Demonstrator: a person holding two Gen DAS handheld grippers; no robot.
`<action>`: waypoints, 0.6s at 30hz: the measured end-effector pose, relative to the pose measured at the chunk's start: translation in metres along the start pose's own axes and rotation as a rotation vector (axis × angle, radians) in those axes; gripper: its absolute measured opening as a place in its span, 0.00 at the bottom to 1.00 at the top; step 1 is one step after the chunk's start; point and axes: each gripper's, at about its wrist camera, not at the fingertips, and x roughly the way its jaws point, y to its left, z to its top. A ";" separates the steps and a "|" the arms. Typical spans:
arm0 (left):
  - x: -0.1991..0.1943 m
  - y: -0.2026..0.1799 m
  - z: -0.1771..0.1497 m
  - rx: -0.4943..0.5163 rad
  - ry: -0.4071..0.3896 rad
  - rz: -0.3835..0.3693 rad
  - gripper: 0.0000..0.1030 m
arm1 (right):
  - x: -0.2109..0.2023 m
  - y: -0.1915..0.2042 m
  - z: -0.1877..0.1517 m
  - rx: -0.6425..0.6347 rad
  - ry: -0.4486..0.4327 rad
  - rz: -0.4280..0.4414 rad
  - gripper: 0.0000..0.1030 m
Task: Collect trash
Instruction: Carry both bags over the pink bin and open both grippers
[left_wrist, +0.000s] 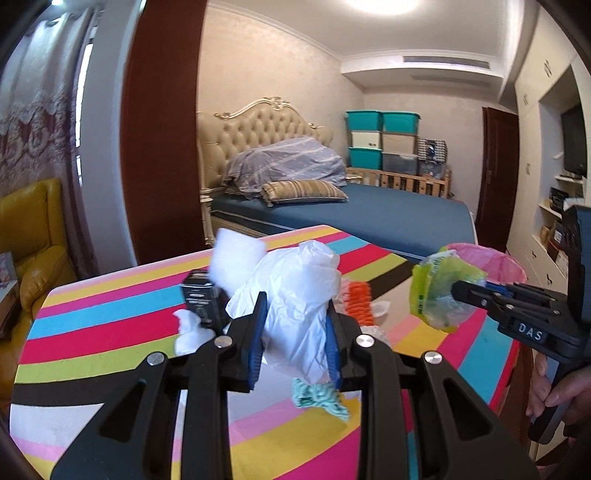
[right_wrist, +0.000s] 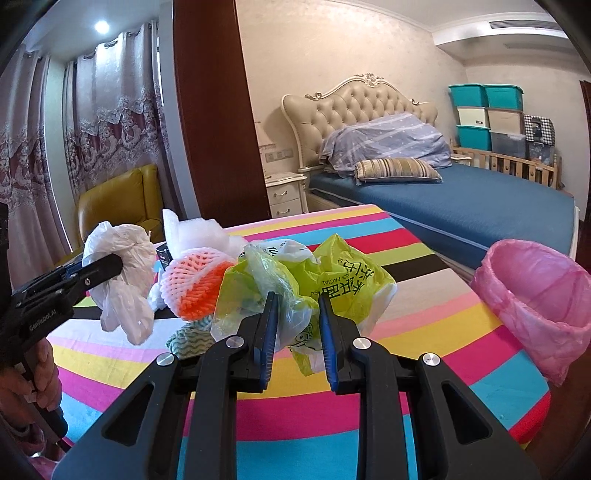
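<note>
pink-lined bin (right_wrist: 535, 291) stands off the table's right edge, nearest the right gripper (right_wrist: 295, 325) pinching a green bag (right_wrist: 258, 291); left gripper (left_wrist: 295, 332) pinches white plastic (left_wrist: 295, 291).

2 wrist fisheyes, close over striped table (left_wrist: 110, 325), facing bed (right_wrist: 461, 206), each catching the other claw.

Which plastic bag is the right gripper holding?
The yellow-green plastic bag, printed with lettering, in the right gripper; the plain white plastic bag is in the left gripper.
</note>
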 end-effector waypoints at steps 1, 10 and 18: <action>0.001 -0.006 0.000 0.012 0.000 -0.007 0.27 | 0.001 -0.002 0.000 0.003 0.000 -0.002 0.22; 0.020 -0.033 0.001 0.081 0.014 -0.089 0.27 | -0.003 -0.026 -0.001 0.047 -0.011 -0.050 0.22; 0.051 -0.065 0.006 0.106 0.052 -0.203 0.27 | -0.012 -0.071 0.001 0.106 -0.038 -0.138 0.22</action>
